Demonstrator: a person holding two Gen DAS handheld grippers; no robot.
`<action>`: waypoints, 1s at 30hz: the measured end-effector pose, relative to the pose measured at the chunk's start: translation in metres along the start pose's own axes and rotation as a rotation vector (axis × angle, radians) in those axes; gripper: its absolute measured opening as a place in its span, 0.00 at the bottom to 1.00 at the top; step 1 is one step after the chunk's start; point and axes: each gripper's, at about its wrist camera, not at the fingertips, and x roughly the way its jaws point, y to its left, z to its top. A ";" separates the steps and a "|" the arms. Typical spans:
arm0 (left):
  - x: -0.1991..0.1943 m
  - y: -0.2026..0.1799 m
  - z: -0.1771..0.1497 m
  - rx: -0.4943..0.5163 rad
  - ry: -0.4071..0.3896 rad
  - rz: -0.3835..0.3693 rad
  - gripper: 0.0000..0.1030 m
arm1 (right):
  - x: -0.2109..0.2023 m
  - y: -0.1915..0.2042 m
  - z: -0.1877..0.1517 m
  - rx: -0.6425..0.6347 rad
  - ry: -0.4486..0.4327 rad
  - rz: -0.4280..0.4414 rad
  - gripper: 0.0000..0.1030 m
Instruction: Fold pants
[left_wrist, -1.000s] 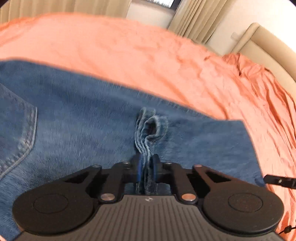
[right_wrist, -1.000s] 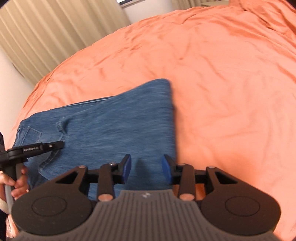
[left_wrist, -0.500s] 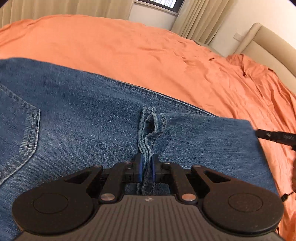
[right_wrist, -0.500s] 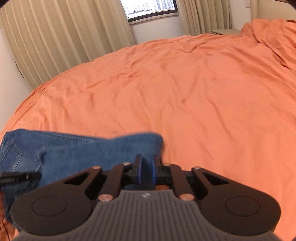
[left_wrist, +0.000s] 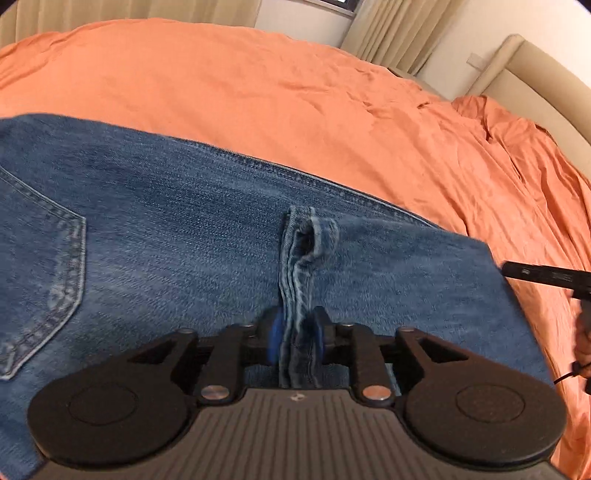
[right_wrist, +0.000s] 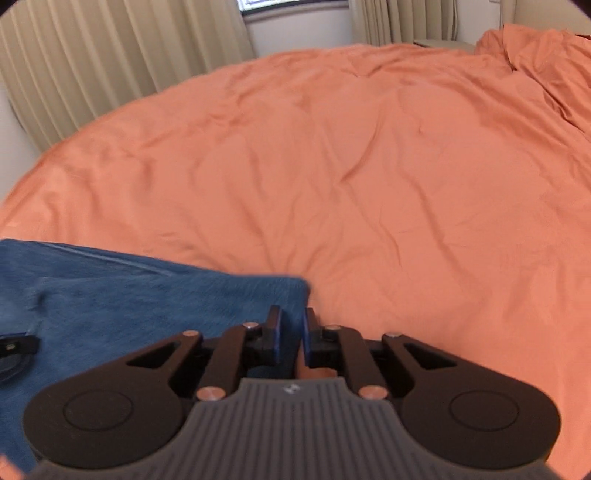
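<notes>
While the pants (left_wrist: 166, 240) lie spread flat on the orange bedcover (left_wrist: 258, 92), we see them doubled over on themselves. A leg hem (left_wrist: 295, 266) runs up the middle of the denim in the left wrist view, and a back pocket (left_wrist: 40, 277) sits far to the left of it.

The left gripper (left_wrist: 297, 332) points down at that hem. Its jaws have just been opening, and the stitched band stands between the blue pads, loose in the gap rather than pinched flat (the pads themselves are blurred).

At the right edge of the same view we catch a black finger of the other tool, reaching in just beside the far side of the folded denim.

From the right wrist we find the right gripper (right_wrist: 293, 332) at that side of the garment, where blue cloth gives way to bedcover. Its jaws have just been closing and now stand almost together, nipping the fold edge of the pants; we see denim in the upper part of the narrow slit and orange showing lower down.

Beyond the bed we make out pale pleated curtains (right_wrist: 110, 55) with a window (right_wrist: 291, 5) beside them, and a padded beige headboard (left_wrist: 535, 81) where the bedcover bunches up.
</notes>
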 end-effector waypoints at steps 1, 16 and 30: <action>-0.005 -0.002 -0.002 0.011 -0.002 0.008 0.31 | -0.013 0.003 -0.007 -0.004 0.003 0.012 0.06; -0.033 -0.024 -0.057 0.084 -0.009 0.124 0.33 | -0.076 0.035 -0.140 -0.050 0.023 0.005 0.06; -0.038 -0.037 -0.001 0.154 -0.094 0.125 0.28 | -0.087 0.038 -0.105 -0.055 -0.055 0.014 0.06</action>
